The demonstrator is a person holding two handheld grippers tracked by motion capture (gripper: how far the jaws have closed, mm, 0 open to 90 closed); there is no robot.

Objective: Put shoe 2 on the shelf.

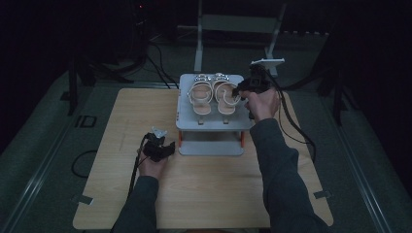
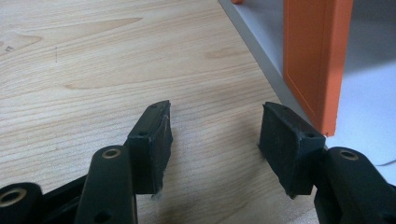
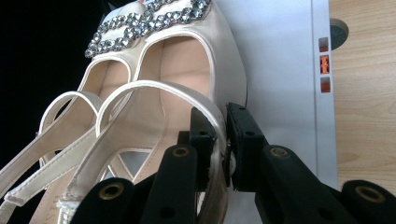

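A pair of cream sandals with rhinestone toe bands lies on the top shelf of a grey rack [image 1: 187,119] at the table's far middle: the left sandal [image 1: 199,98] and the right sandal [image 1: 225,98]. My right gripper [image 1: 241,90] is shut on the right sandal's [image 3: 154,107] side strap, which is pinched between the pads [image 3: 243,135]. My left gripper [image 1: 165,148] rests low over the wooden table, just left of the rack's base, and stands open [image 2: 215,140] with nothing between its fingers. An orange rack leg [image 2: 317,60] stands close on its right.
The wooden table [image 1: 204,194] has bare room in front of and to both sides of the rack. The grey base plate [image 2: 369,93] of the rack lies by my left gripper. Dark floor, cables and stand legs surround the table.
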